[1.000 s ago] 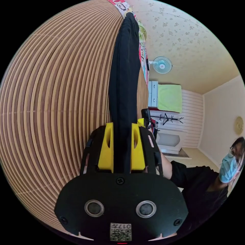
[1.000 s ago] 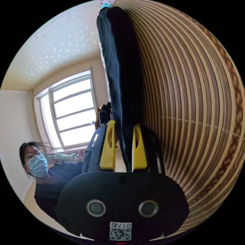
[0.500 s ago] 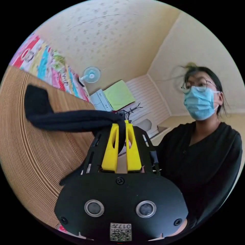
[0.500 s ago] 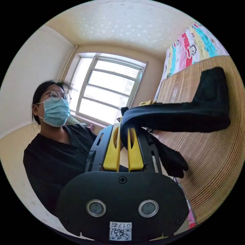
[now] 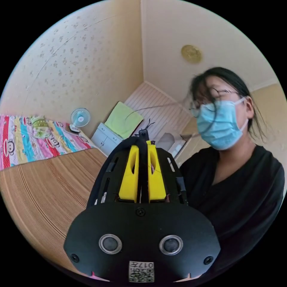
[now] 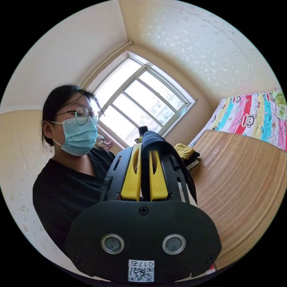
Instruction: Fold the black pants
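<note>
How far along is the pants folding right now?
Done: no finished fold shows. In hand: both the left gripper and the right gripper are shut on the pants, held above the mat. Left: laying them down and folding.

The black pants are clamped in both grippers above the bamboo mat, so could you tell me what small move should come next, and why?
Probably lower both grippers toward the striped bamboo mat: the left gripper and right gripper each pinch the black pants raised, nothing laid flat.
</note>
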`<state>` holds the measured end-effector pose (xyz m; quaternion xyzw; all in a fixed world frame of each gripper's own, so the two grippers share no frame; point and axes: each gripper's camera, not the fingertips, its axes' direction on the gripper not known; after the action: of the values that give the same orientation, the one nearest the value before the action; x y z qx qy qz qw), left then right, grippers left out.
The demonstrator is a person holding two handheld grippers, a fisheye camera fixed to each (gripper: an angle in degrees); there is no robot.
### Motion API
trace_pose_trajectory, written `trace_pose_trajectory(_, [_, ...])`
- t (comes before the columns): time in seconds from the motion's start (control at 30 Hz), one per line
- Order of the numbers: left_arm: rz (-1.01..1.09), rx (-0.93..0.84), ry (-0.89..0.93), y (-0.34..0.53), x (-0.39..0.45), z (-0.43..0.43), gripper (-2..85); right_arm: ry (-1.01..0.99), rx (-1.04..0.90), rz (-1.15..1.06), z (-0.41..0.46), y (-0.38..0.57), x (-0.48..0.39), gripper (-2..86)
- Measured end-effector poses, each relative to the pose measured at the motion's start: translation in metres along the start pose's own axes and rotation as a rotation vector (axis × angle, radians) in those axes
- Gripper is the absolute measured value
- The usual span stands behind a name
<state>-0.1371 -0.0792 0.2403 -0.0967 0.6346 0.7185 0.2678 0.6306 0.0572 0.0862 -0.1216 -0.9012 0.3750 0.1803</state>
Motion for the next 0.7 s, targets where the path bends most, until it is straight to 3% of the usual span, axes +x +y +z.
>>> trace_pose_trajectory(0.13, [-0.150, -0.094, -0.116, -0.008, -0.100, 0.021, 5.1, 0.171, -0.085, 0.133, 0.010, -0.023, 0.077, -0.1])
trace_pose_trajectory(0.37, [-0.442, -0.353, -0.387, 0.028, -0.333, 0.076, 5.1, 0.484, -0.242, 0.486, 0.055, -0.036, 0.286, 0.1])
trace_pose_trajectory(0.47, [-0.428, -0.397, -0.405, 0.075, -0.355, 0.092, 5.1, 0.563, -0.291, 0.479, 0.076, -0.004, 0.304, 0.4])
trace_pose_trajectory(0.6, [-0.475, -0.391, -0.318, 0.157, -0.336, 0.098, 5.1, 0.450, -0.212, 0.541, 0.079, 0.093, 0.294, 1.3])
trace_pose_trajectory(0.7, [-0.627, -0.422, -0.242, 0.247, -0.308, 0.113, 5.1, 0.405, -0.235, 0.653, 0.085, 0.176, 0.284, 3.1])
